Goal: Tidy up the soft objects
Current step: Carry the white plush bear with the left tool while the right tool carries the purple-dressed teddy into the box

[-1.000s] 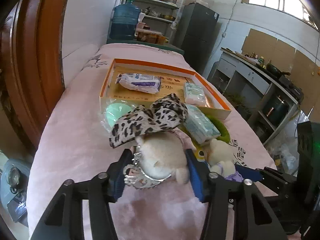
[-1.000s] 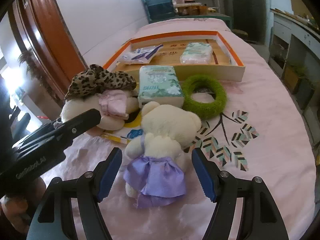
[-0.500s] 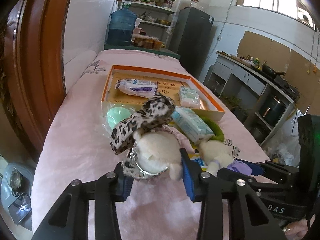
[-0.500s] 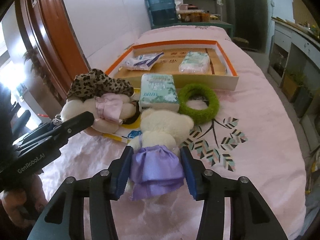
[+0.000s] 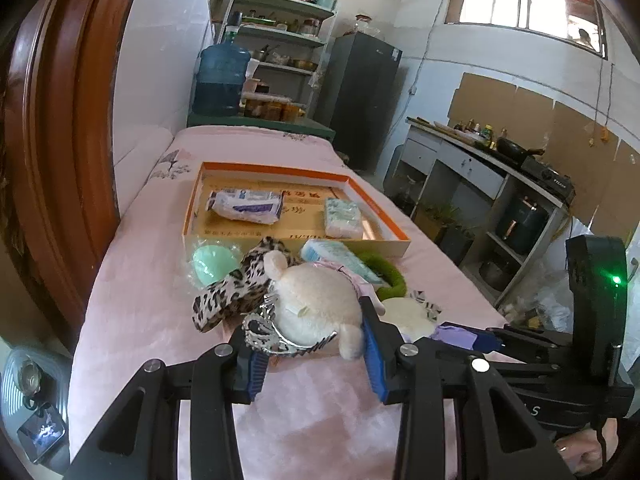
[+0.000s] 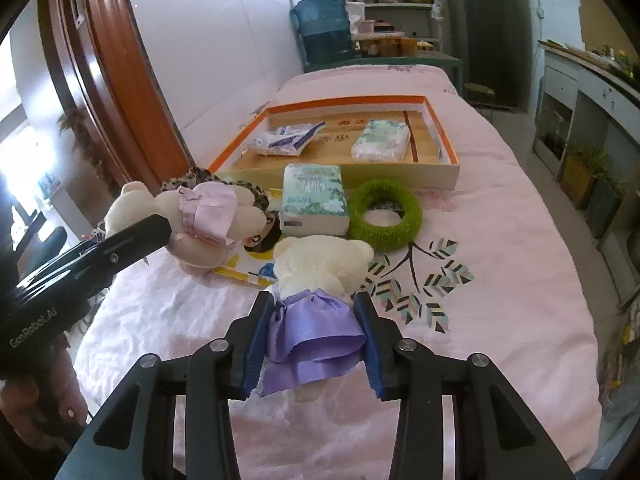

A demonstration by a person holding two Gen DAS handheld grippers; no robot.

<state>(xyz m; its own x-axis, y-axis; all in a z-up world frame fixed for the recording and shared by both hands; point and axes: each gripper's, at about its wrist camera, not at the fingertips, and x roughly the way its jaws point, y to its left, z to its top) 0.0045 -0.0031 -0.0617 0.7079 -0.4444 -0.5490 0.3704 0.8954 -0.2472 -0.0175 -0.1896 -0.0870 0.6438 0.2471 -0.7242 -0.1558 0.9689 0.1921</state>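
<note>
Both grippers are loaded at once, one plush bear each, so that two items can be carried toward the storage box in a single pass.

**Left gripper** (image 5: pixel 312 354): jaws about half open and clamped on the cream bear in the pink dress (image 5: pixel 316 308). The jaws have just been closing, with the bear's body between them; the blue pads press its flanks. A silver tiara (image 5: pixel 268 334) sits at the bear's lower edge, against the left pad. The bear appears raised off the pink bedspread (image 5: pixel 152 304), which frees it from the leopard-print fabric (image 5: pixel 236 284) at its 9 o'clock.

**Right gripper** (image 6: pixel 314 338): jaws about half open and clamped on the bear in the purple skirt (image 6: pixel 320 268). These jaws have also just been closing, and the pads pinch the satin skirt and the body under it. The grip is low on the torso, so the head hangs forward, pointing to 12 o'clock.

**Destination:** the orange-rimmed box (image 6: pixel 436 172) lies at 12 o'clock of both bears and already holds two packets. A tissue pack (image 6: pixel 312 200) and a green fuzzy ring (image 6: pixel 386 216) lie between the bears and the box, not yet stowed.
</note>
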